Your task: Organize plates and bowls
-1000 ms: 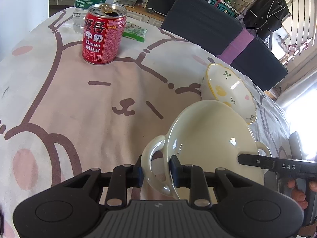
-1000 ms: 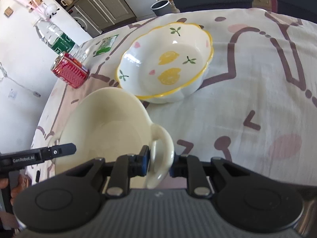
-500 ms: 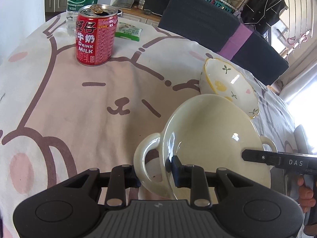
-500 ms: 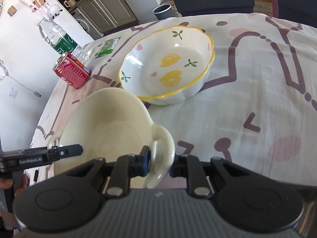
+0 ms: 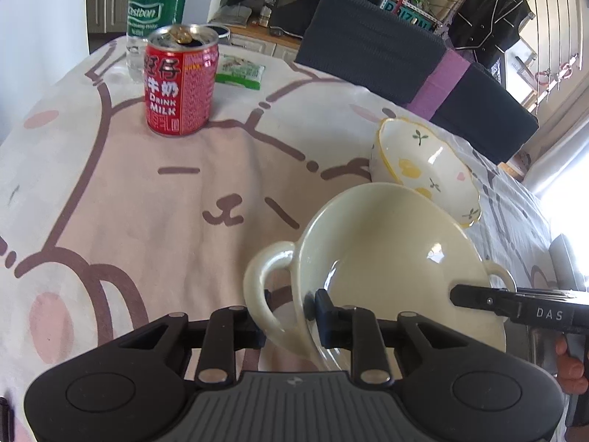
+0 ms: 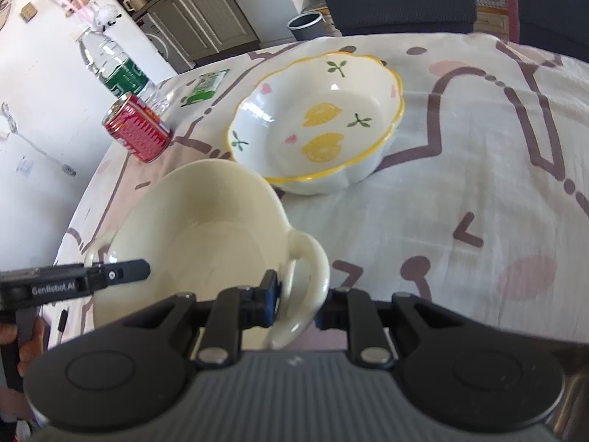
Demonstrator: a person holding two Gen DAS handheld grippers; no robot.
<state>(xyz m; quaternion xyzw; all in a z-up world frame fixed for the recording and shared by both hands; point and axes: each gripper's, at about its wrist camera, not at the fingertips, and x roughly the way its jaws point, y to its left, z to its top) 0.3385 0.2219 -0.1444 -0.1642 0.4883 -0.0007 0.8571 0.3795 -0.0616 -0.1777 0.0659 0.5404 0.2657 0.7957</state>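
We see cream two-handled bowl (image 5: 397, 258) held above worktop (image 5: 147, 191), mouth tipped toward us, handle-to-handle axis running across between both claws. Left claw (image 5: 291, 316) nearly closed, jaws just closing further, clamped on bowl's left handle and rim. Right claw (image 6: 298, 305) equally narrow, pinching opposite handle loop. Lemon-print bowl (image 6: 316, 125) upright on cloth just behind, rims overlapping in view; contact unclear to us. Red milk can (image 5: 178, 84) and water bottle (image 5: 156, 11) stand well apart, far side.
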